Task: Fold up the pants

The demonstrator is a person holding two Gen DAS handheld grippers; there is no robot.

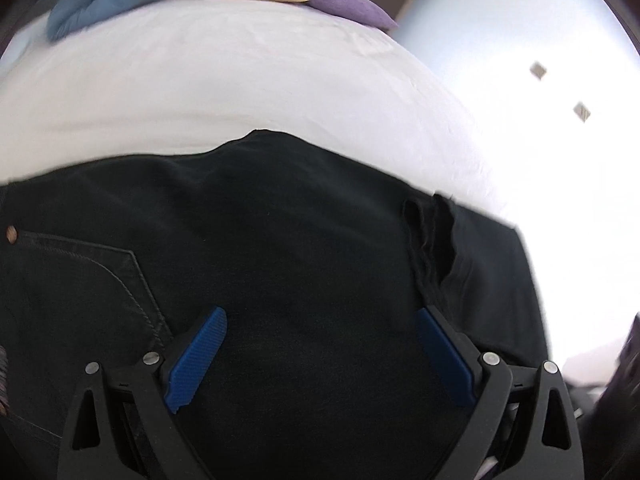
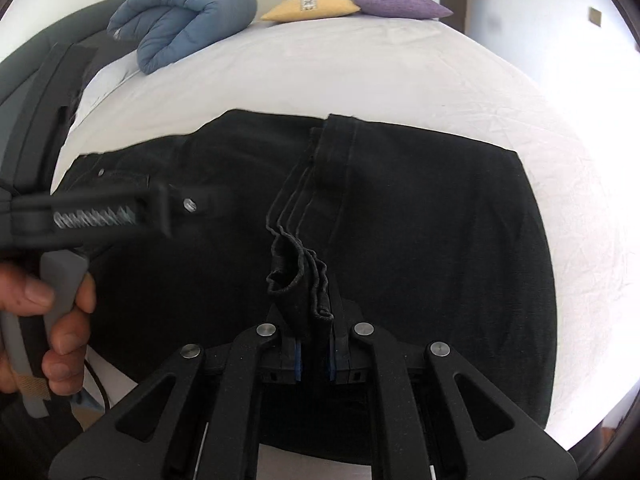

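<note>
Left gripper (image 1: 322,350) is seen spread wide above the pants (image 1: 280,240), nothing pinched; the waist end is left free to shift on the bed (image 1: 240,80). Right gripper (image 2: 314,360) is clenched on stacked hems (image 2: 304,280); a layer could slip out if tugged, spoiling the fold.

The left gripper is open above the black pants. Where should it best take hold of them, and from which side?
Probably at the waistband corner of the pants, coming from above. That edge lies flat and free, while the right gripper already pinches the stacked hems. The left gripper is open.
</note>
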